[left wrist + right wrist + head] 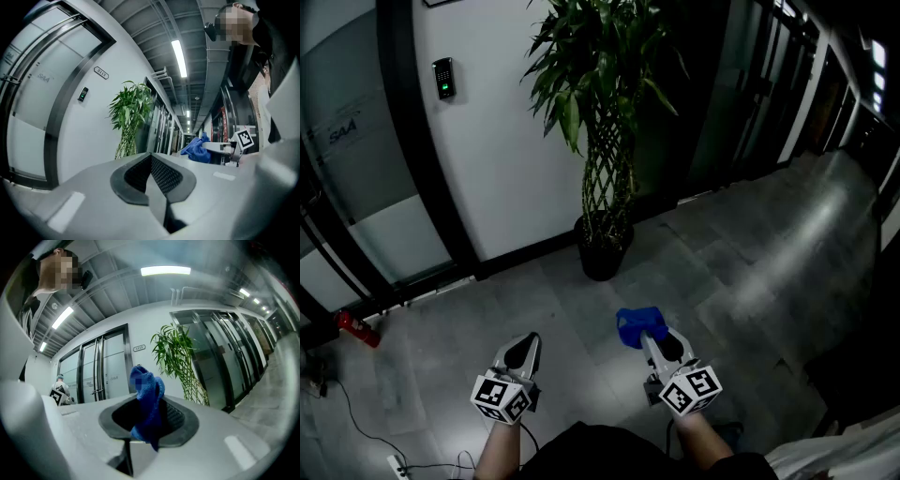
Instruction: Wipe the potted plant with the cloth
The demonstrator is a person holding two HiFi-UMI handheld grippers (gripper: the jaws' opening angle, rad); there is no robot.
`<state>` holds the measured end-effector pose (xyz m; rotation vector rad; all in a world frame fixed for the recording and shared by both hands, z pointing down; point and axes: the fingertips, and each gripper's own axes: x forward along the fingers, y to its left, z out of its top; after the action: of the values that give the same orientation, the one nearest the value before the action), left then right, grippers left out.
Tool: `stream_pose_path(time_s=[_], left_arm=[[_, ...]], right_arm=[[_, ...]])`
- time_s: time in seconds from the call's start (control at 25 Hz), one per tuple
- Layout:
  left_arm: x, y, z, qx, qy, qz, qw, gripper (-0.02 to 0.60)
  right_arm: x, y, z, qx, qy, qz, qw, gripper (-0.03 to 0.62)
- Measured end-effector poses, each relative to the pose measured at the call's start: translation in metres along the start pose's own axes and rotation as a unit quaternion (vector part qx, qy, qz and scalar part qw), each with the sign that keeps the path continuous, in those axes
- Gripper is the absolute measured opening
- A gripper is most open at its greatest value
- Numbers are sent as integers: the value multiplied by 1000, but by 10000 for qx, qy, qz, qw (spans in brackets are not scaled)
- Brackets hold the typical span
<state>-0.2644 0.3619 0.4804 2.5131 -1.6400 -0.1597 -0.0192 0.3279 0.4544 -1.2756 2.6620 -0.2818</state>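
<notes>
Your right tongs [653,337] grip the cloth [636,326] | left tongs [523,345] closed, empty | plant [602,169] upright ahead, nearer the right tongs.

Six kinds of thing, counted

Two grippers near: left gripper [523,345], right gripper [652,335]; one blue cloth [636,325]; one potted plant [602,141] far; one red extinguisher [358,328] left; one wall keypad [442,78].
</notes>
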Motion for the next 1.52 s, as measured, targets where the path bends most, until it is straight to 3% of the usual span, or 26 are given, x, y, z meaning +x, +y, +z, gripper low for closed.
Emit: stream_pose_path(time_s=[0.28, 0.48, 0.88, 1.24, 1.52], left_arm=[[-9, 35, 0, 59, 130, -104, 9998, 6], [8, 57, -7, 20, 202, -31, 9998, 6], [127, 91, 5, 172, 30, 255, 9995, 6], [245, 107, 28, 405, 52, 370, 9985, 6], [307, 134, 31, 437, 125, 259, 9986, 6]], right_arm=[[29, 36, -9, -287, 40, 151, 9995, 109], [59, 32, -17, -299, 43, 287, 9991, 109], [165, -54, 3, -354, -96, 806, 9961, 109], [249, -137, 53, -259, -333, 1117, 9928, 109], [311, -157, 76, -472, -465, 1406, 9878, 109]])
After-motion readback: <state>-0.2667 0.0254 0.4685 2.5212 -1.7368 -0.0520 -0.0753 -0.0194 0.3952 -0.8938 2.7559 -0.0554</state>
